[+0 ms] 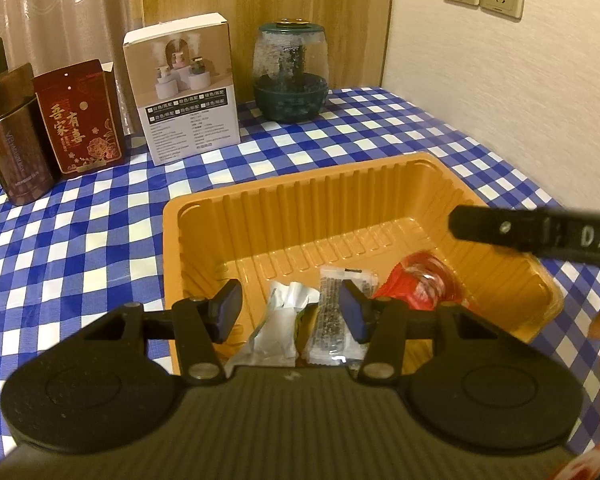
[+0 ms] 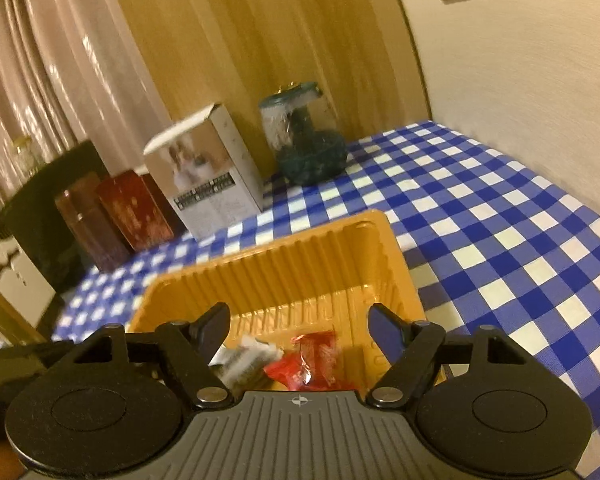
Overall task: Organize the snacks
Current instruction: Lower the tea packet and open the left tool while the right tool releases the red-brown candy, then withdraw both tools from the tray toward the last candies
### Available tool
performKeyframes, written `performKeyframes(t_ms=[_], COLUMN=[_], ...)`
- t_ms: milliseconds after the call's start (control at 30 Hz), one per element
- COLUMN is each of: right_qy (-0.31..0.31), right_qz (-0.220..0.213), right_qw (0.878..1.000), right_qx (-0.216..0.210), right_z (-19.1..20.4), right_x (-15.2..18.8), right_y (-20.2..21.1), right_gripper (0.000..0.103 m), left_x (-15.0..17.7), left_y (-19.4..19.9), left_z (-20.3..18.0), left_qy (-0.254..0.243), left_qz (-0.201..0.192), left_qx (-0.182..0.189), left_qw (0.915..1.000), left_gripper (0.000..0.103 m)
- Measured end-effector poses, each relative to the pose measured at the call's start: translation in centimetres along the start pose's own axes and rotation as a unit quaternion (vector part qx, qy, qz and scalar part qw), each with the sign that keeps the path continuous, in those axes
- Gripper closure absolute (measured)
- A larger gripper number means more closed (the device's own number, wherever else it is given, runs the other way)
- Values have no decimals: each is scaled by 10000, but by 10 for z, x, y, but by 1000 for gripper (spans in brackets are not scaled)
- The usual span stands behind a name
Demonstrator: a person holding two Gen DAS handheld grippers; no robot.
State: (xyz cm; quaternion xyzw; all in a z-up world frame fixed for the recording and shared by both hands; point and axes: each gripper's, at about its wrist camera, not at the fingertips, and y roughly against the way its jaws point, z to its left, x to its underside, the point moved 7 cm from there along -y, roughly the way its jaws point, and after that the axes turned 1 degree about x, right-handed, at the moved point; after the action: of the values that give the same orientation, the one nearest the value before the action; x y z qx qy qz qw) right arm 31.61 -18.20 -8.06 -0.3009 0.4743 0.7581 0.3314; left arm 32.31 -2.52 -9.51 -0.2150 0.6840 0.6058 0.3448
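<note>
Three wrapped snacks in the orange tray

Only the left wrist view reads clearly: a white packet [image 1: 278, 322], a clear speckled bar [image 1: 334, 320] and a red wrapper [image 1: 422, 286] lie in the ribbed orange tray [image 1: 300, 204] on the checked cloth [image 1: 80, 232]. "DAS" shows on the right tool's finger. Left gripper [image 1: 290, 312] open and empty; right gripper [image 2: 300, 330] open above the red wrapper.

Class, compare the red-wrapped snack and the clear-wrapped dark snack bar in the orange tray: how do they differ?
The red-wrapped snack is bright red and crumpled; the clear-wrapped dark snack bar is long, flat and see-through. The red one lies nearer the tray's right wall, the bar nearer the middle. Both are sealed and lie loose in the orange tray.
</note>
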Motion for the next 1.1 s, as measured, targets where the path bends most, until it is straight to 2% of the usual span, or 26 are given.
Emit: performKeyframes(t_ms=[300, 500, 600, 667, 833, 967, 1100], right_qy=[86, 38, 47, 28, 94, 57, 41], right_qz=[-75, -194, -292, -354, -398, -358, -280], right_qw=[9999, 9998, 9995, 9992, 9989, 9989, 9991], right_qx=[55, 84, 120, 159, 246, 281, 311], right_z=[1, -1, -2, -4, -6, -7, -3], right_x=[-3, -4, -4, -2, 12, 26, 43], right_y=[6, 17, 29, 38, 66, 86, 105], right_gripper=[27, 27, 27, 27, 27, 27, 27], left_x=[0, 0, 2, 4, 10, 24, 44], left_y=[5, 18, 31, 42, 77, 104, 125], left_z=[2, 2, 0, -1, -6, -13, -20], left_qy=[-21, -36, -13, -3, 30, -40, -198], left_qz=[-43, -137, -205, -282, -473, -503, -344], left_qx=[-5, -15, 9, 21, 64, 84, 206], left_qw=[10000, 9999, 9998, 9996, 9989, 9987, 9990], left_gripper=[50, 42, 35, 25, 15, 12, 10])
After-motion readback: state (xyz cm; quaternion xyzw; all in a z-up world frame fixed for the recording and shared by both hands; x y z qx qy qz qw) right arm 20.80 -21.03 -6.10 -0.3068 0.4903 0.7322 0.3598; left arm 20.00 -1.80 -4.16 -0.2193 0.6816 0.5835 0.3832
